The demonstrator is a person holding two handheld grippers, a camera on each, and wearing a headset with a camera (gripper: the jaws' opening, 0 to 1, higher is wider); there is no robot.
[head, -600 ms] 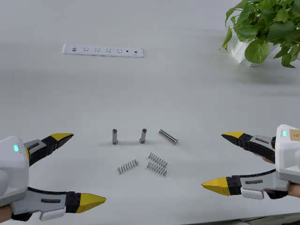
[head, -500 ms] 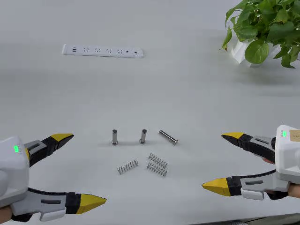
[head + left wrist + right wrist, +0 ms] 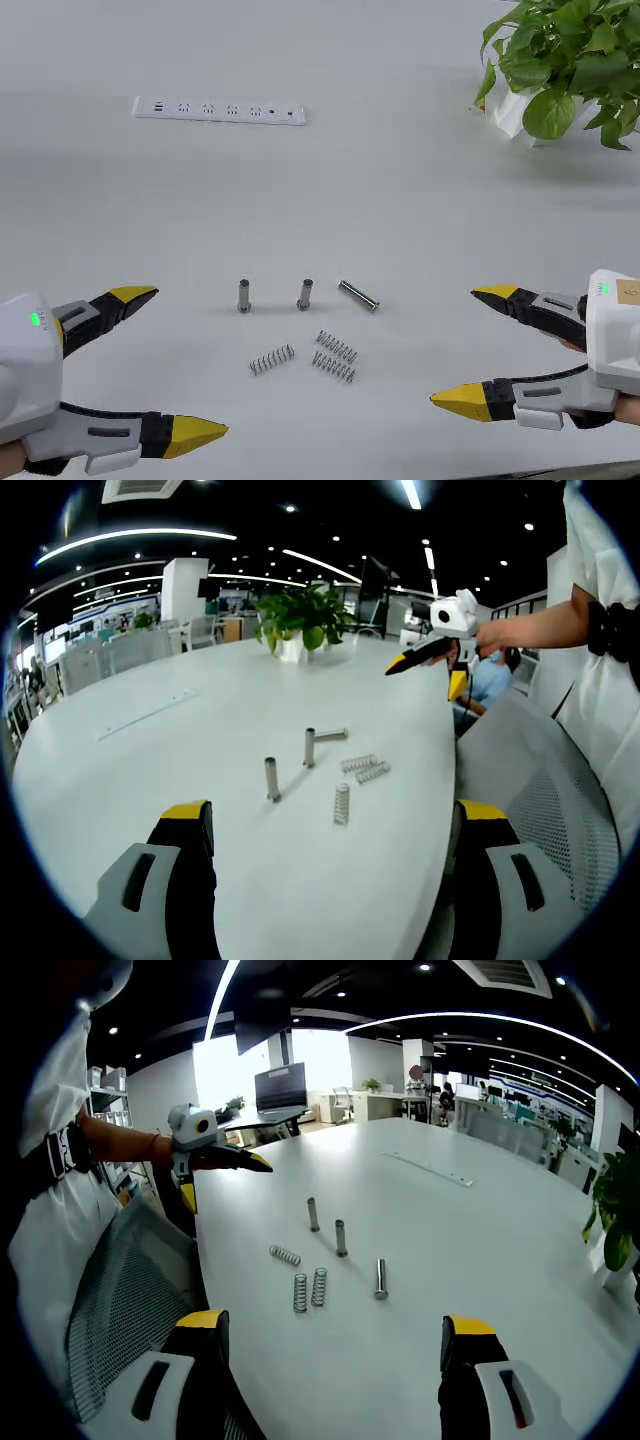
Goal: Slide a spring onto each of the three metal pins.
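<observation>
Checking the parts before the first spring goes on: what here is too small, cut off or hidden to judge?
- Springs: too small in the head view to tell whether their bore fits the pins.
- Lying pin: head view, too small to tell its two ends apart.
- Plant: cut off by the head view's top and right edges; leaves hide much of its pot.
- Left gripper and right gripper: bodies cut off by the head view's edges.

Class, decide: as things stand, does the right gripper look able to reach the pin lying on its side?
Probably yes: the right gripper is open, and only table lies between it and the lying pin.
</observation>
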